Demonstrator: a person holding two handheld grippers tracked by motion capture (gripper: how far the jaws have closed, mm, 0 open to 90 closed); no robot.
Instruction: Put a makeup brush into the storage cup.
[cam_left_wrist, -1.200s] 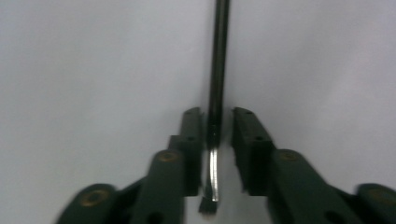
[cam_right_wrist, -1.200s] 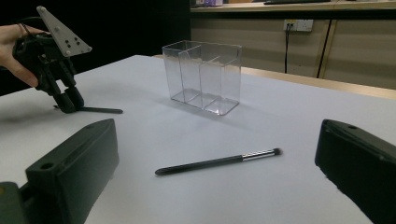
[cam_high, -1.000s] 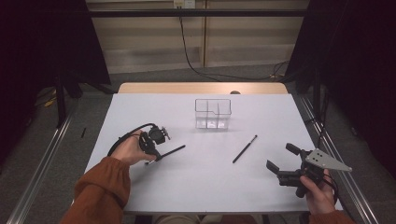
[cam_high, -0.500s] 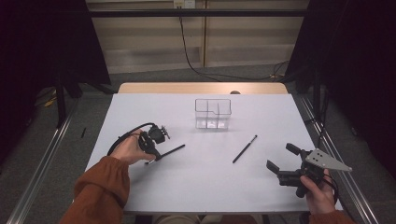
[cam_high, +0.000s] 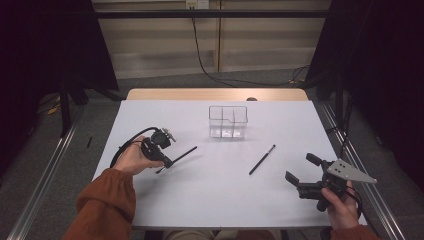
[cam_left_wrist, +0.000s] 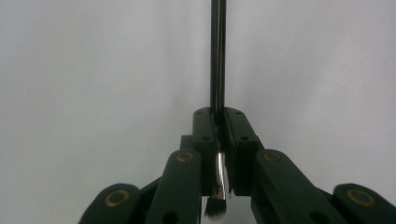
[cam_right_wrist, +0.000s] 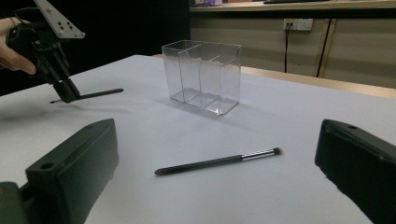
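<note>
Near right: right gripper (cam_high: 299, 169) held just above the white table (cam_high: 210, 200), jaws wide apart, nothing between them. A bit farther, just left of it: 1 black brush (cam_high: 262, 159) lying flat on the table, apart from both tools. Left side: left gripper (cam_high: 167, 161) squeezed tight on another black brush (cam_high: 181, 155), bristle end poking out behind the jaws, long handle sticking out toward the far right. Farthest, at the middle: clear box (cam_high: 228, 121) with 3 parts, standing upright.
</note>
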